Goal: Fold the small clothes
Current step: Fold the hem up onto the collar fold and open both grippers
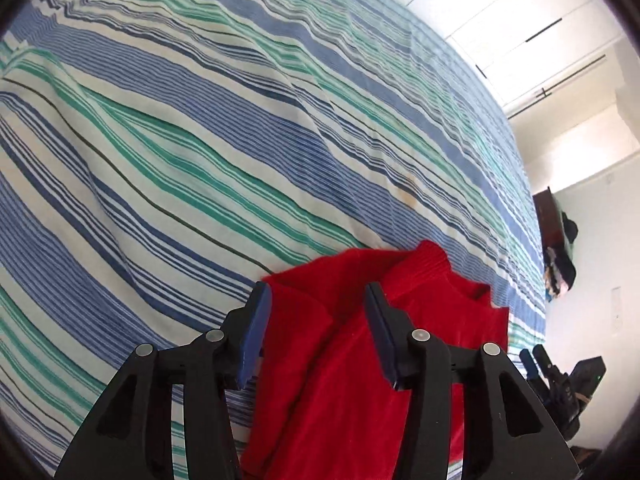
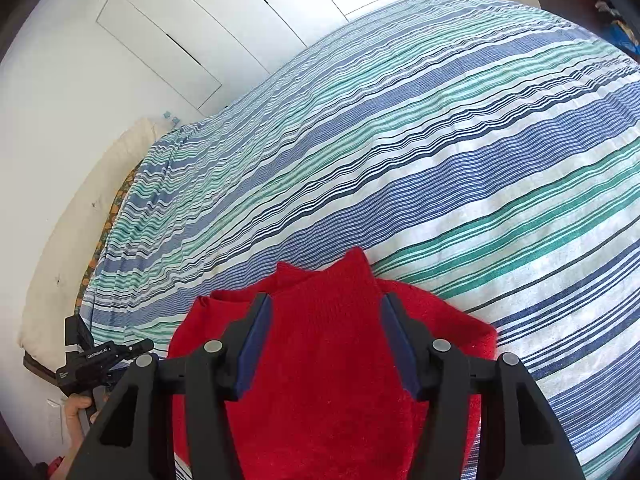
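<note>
A small red knit sweater (image 1: 340,360) lies on the striped bedspread (image 1: 200,160), partly folded over itself, with its ribbed collar (image 1: 430,264) pointing away. My left gripper (image 1: 318,300) is open and hovers just above the sweater's left part, holding nothing. In the right wrist view the same sweater (image 2: 320,360) lies under my right gripper (image 2: 326,308), which is open and empty, its fingers spread either side of the collar (image 2: 356,268). The other gripper (image 2: 96,360) shows at the lower left there.
The bedspread (image 2: 440,140) has blue, green and white stripes and covers the whole bed. White wardrobe doors (image 2: 240,20) stand behind the bed. A pillow (image 2: 80,220) lies by the wall. Dark furniture with clothes (image 1: 558,248) stands at the right.
</note>
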`<state>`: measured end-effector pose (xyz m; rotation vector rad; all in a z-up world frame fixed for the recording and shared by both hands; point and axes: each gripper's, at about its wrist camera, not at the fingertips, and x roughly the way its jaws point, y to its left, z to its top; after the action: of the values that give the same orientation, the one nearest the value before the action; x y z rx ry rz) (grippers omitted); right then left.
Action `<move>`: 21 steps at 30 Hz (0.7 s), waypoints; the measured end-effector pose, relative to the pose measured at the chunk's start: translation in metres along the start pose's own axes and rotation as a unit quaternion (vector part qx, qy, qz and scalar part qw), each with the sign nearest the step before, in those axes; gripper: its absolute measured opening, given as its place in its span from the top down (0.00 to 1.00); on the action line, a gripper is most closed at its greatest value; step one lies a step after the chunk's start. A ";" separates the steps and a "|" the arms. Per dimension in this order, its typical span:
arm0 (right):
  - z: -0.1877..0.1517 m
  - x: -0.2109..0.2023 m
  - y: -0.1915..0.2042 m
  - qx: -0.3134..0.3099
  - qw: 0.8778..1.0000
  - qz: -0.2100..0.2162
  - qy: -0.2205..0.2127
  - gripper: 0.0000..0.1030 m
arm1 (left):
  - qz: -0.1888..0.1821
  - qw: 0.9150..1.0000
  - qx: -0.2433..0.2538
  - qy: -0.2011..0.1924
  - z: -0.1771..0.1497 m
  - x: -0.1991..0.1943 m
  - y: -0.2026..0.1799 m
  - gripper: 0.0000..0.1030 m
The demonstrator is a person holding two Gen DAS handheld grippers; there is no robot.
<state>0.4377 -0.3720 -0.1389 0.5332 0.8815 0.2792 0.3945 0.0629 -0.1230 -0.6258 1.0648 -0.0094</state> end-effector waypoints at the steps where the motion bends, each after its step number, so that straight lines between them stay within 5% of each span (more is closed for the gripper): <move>1: -0.005 -0.005 -0.002 -0.013 1.000 0.001 0.000 0.44 | 0.004 1.000 0.015 -0.015 -0.007 -0.011 0.003 0.41; 6: -0.041 -0.025 0.007 -0.091 0.996 0.009 0.013 0.44 | -0.012 0.994 0.110 -0.012 -0.057 -0.020 -0.006 0.38; 9: -0.079 -0.035 0.021 -0.145 0.988 0.050 0.033 0.44 | 0.053 0.980 0.192 0.028 -0.093 0.005 -0.017 0.39; 10: -0.094 -0.031 0.020 -0.153 0.985 0.047 0.058 0.45 | 0.086 0.973 0.207 0.049 -0.099 0.019 -0.014 0.45; 12: -0.119 -0.008 0.006 -0.163 0.978 -0.022 0.130 0.54 | 0.087 0.974 0.200 0.052 -0.107 0.020 -0.003 0.45; 14: -0.125 -0.019 -0.001 -0.159 0.980 -0.028 0.113 0.60 | 0.075 0.981 0.177 0.039 -0.106 -0.002 -0.001 0.44; 17: -0.119 -0.054 0.021 -0.177 0.982 -0.023 0.060 0.60 | 0.051 0.985 0.165 -0.006 -0.115 -0.040 -0.005 0.21; 21: -0.129 -0.067 0.050 -0.228 0.973 -0.009 0.040 0.49 | 0.127 0.970 0.204 -0.032 -0.138 -0.042 -0.014 0.16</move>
<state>0.2937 -0.3178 -0.1339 0.0878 0.8662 0.4740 0.2643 -0.0015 -0.1274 -0.1141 1.0352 0.0143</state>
